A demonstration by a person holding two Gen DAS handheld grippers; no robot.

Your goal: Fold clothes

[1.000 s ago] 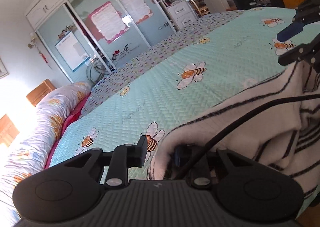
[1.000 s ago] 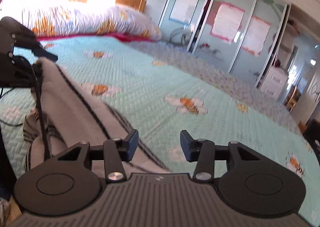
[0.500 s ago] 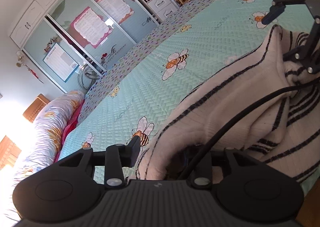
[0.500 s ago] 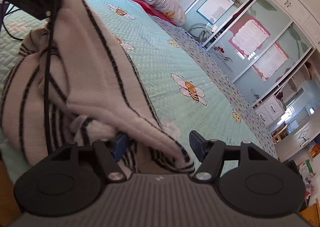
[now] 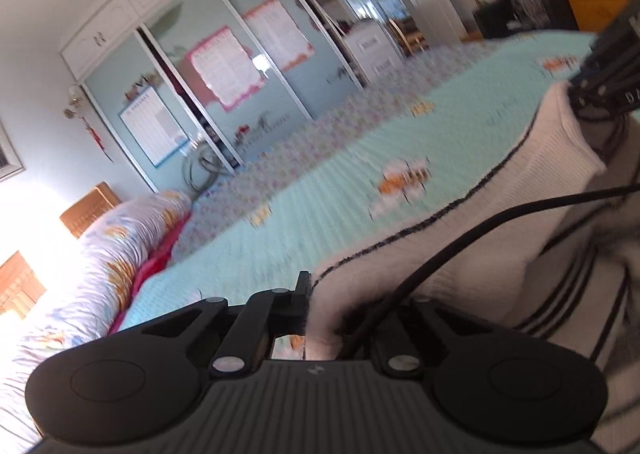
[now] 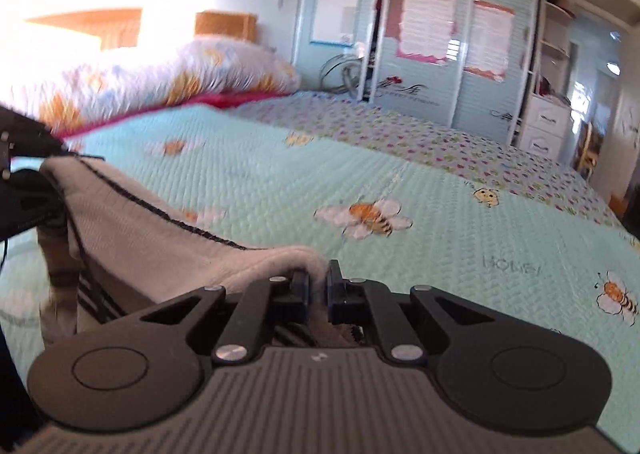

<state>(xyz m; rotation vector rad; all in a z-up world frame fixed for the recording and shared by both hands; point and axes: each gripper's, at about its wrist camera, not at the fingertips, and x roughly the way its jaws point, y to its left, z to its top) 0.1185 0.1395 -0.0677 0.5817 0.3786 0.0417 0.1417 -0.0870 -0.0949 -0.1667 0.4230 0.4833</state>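
My right gripper (image 6: 318, 288) is pinched on the edge of the white black-striped sweater (image 6: 132, 238), low in the frame's middle. My left gripper (image 5: 340, 302) is buried in the same knit at lower centre; I judge it clamped, though one finger is hidden. The sweater hangs between both over the bee-print bedspread (image 6: 400, 182). To do this well, I keep the edge taut and level, hands apart, and lower evenly so nothing bunches.

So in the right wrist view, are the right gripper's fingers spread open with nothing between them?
No, the right gripper is closed on an edge of the striped garment.
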